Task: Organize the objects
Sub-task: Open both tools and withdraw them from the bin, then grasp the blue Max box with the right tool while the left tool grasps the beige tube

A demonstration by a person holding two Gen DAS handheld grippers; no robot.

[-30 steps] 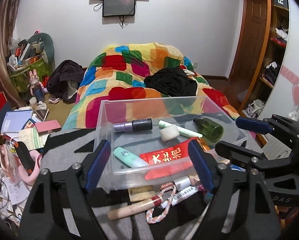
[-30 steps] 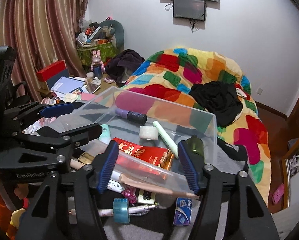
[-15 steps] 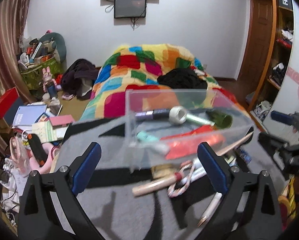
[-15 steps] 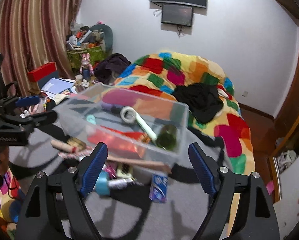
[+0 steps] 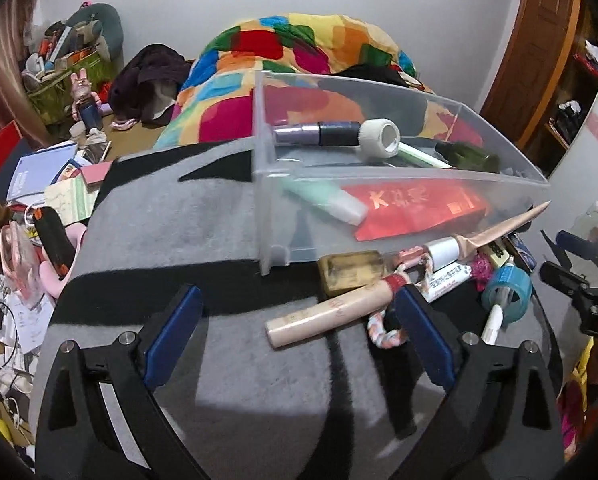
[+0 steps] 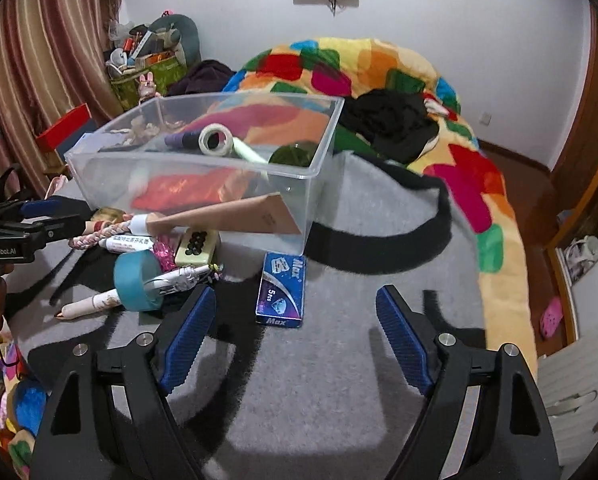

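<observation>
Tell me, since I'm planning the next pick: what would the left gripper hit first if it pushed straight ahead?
Probably the beige tube lying just ahead of the open left gripper; the clear bin stands behind it. Depth is hard to judge here.

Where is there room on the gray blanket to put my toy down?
Bare gray blanket lies left of the clear bin, and more to the right of the blue Max box. It is crowded in front of the bin, around the teal tape roll.
</observation>
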